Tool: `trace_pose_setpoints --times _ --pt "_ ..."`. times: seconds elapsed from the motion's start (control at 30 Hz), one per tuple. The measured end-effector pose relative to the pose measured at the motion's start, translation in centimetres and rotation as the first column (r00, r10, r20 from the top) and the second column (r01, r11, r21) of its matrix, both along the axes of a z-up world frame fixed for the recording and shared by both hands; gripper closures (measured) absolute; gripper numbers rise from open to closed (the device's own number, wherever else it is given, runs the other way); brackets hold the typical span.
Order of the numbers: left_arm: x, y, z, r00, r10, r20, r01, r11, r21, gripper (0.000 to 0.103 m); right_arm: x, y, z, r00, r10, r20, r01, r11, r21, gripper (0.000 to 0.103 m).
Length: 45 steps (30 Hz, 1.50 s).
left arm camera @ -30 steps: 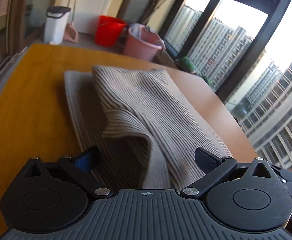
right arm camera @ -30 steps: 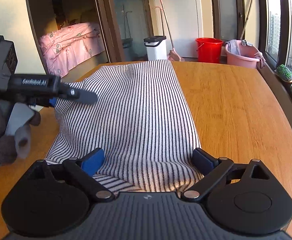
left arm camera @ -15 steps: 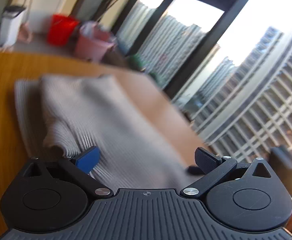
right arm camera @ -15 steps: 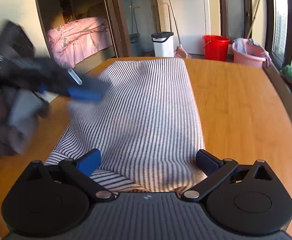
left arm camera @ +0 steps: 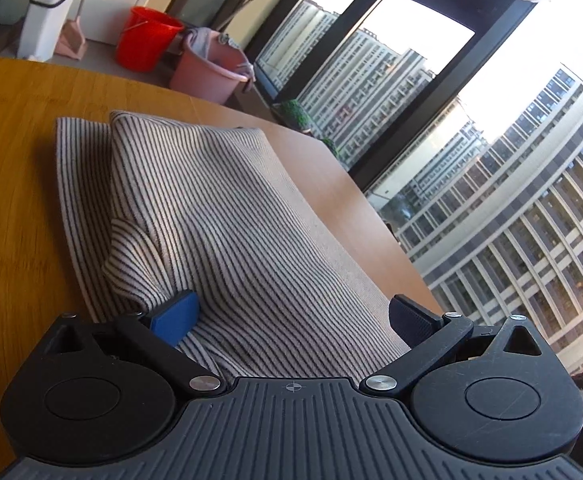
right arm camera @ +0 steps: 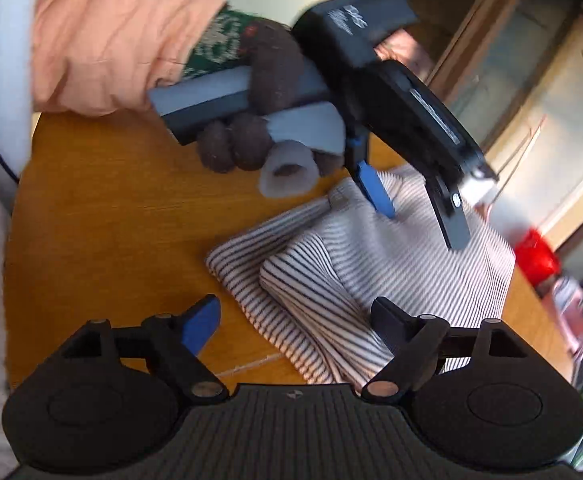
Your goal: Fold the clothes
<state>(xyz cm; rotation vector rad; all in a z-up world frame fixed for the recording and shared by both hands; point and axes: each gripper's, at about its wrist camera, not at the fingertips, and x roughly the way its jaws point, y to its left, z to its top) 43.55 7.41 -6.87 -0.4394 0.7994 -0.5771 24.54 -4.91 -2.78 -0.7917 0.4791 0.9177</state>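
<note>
Striped cloth [right arm camera: 371, 280] lies unheld — left gripper [left arm camera: 291, 316] jaws wide apart, right gripper [right arm camera: 295, 320] jaws closing.

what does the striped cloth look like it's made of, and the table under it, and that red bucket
Striped garment: looks like soft ribbed knit, matte; it drapes and bunches in folds.
Table: seems wood or wood veneer, smooth with a slight sheen; faint grain lines show.
Red bucket: probably plastic, glossy and uniformly coloured.
</note>
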Motion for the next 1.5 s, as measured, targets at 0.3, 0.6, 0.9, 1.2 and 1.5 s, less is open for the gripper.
trace_pose_setpoints --times 0.3,0.6,0.9,1.2,1.5 --pt "-6.3 1.8 6.1 0.947 -0.067 0.314 -0.029 0.956 0.293 0.0 6.1 -2.0 3.6 0.947 -0.167 -0.275 0.231 0.948 0.219 0.079" --pt "-10.5 -4.1 3.9 0.814 -0.447 0.37 0.104 0.74 0.664 0.0 12.3 -7.1 4.4 0.802 -0.207 -0.56 0.458 0.815 0.355 0.081" --pt "-7.6 -11.7 -1.5 0.68 -0.626 0.38 0.102 0.595 0.797 0.0 9.9 -8.5 5.1 0.822 -0.194 -0.535 0.426 0.834 0.352 0.081" --pt "-7.1 -13.8 -2.8 0.654 -0.661 0.367 0.13 0.577 0.806 0.055 9.9 -13.5 9.5 0.865 -0.254 -0.433 0.458 0.751 0.475 0.061" --pt "-5.4 -4.0 3.2 0.862 -0.372 0.344 0.269 0.912 0.31 0.065 8.9 -17.7 7.5 0.865 -0.449 -0.224 0.5 0.807 0.315 0.037"
